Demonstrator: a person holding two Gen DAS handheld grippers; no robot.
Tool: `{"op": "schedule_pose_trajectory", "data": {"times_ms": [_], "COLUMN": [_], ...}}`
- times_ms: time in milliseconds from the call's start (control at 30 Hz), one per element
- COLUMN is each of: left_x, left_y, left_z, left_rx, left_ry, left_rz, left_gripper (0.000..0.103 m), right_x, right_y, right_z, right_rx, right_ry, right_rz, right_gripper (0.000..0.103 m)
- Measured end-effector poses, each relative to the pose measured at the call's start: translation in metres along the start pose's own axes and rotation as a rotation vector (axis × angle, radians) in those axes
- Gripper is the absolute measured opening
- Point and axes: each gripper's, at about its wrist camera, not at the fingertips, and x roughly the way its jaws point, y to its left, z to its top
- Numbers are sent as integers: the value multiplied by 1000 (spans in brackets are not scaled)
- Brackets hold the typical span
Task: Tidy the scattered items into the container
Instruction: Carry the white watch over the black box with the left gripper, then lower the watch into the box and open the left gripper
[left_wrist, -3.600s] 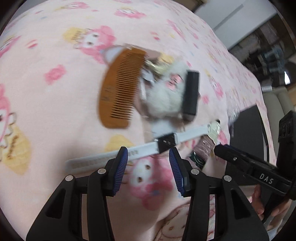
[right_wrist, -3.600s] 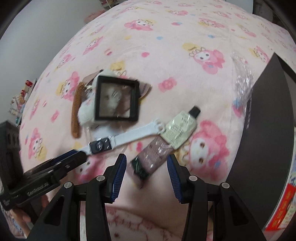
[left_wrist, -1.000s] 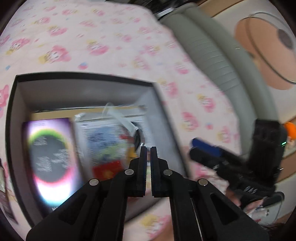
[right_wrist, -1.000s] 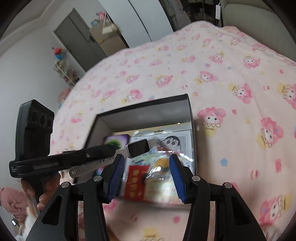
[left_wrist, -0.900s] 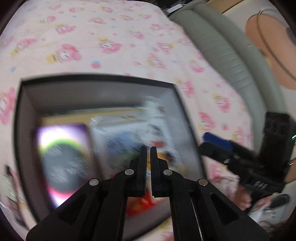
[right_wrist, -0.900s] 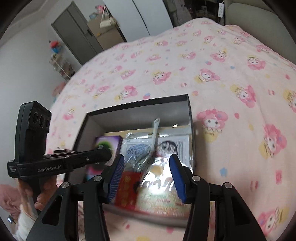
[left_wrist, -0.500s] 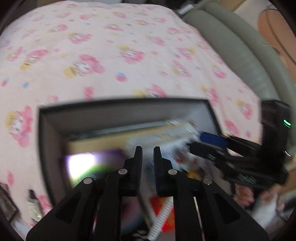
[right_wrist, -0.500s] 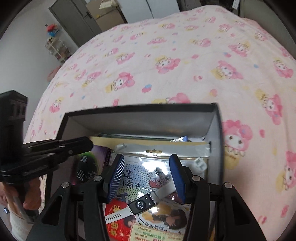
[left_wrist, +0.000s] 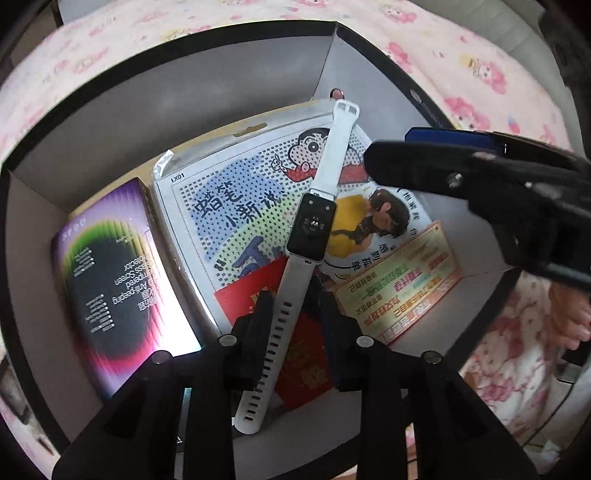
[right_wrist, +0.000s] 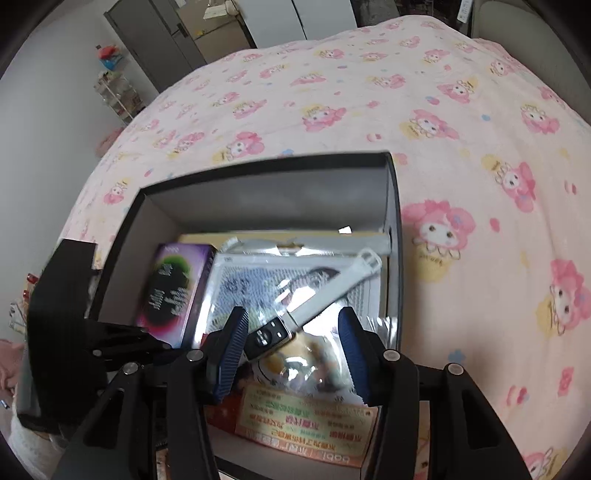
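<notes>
White watch (left_wrist: 312, 225) lay centre-frame inside the black box (left_wrist: 184, 85), strap end between the spread left gripper (left_wrist: 293, 317); right wrist view alone showed the pink blanket (right_wrist: 461, 122) beyond the spread, empty right gripper (right_wrist: 293, 343).

I note a white-strapped watch (left_wrist: 312, 225) with a black face at frame centre. The box (left_wrist: 184, 122) is black-rimmed, grey inside. At lower left lies a purple packet (left_wrist: 107, 280) with a green-ringed black oval. The blanket (right_wrist: 369, 96) is pink with cartoon figures.
</notes>
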Motion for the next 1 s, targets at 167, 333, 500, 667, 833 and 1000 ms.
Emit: {"op": "schedule_pose_trajectory", "data": {"times_ms": [167,333,500,667,833,1000], "left_x": [-1,2,4,3,1,-4], "left_y": [6,14,23,35,53,69], "left_z": [4,17,32,42,47,52], "left_rx": [-32,-38,-36,-57,-89,-118], "left_ry": [1,16,29,33,13,-15], "left_rz": [86,129,141,155,160,148], "left_gripper": [26,26,26,26,26,26], "right_x": [6,7,6,5,8,7], "right_y": [7,11,11,6,11,9], "right_z": [-3,-6,-7,-5,-5,-5], "right_rx": [-25,-53,-45,-38,-65,-58], "right_ry": [12,3,-12,-18,-23,-34], "right_rz": [6,-32,-54,-41,-70,-58], "right_gripper": [47,47,47,47,47,47]}}
